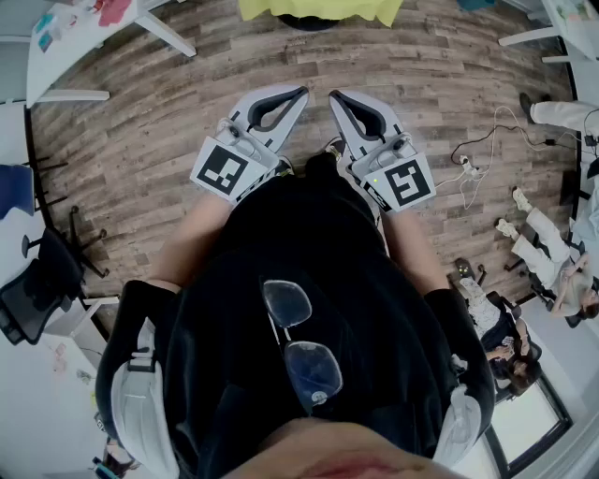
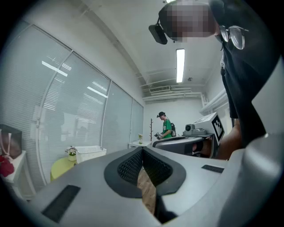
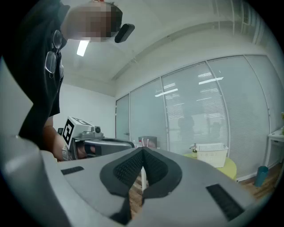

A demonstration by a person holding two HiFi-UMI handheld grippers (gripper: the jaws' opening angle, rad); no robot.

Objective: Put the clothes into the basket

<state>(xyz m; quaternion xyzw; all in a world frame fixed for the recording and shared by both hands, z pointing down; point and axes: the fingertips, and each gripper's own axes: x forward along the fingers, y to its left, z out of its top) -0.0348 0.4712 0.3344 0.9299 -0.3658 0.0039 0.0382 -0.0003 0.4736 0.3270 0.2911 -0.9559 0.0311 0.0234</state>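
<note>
A white slatted basket stands on a round yellow-green table by the glass wall; the right gripper view shows the same basket on that table. I cannot make out any clothes for certain. Both grippers are held side by side in front of the person's chest, pointing away over the floor. My left gripper is shut with nothing between its jaws, its tips meeting in its own view. My right gripper is likewise shut and empty. Each gripper view shows the other gripper alongside.
Wood-plank floor lies below the grippers. A yellow tabletop edge is straight ahead, with a white table at the far left. A cable lies on the floor to the right. A person in green stands far back.
</note>
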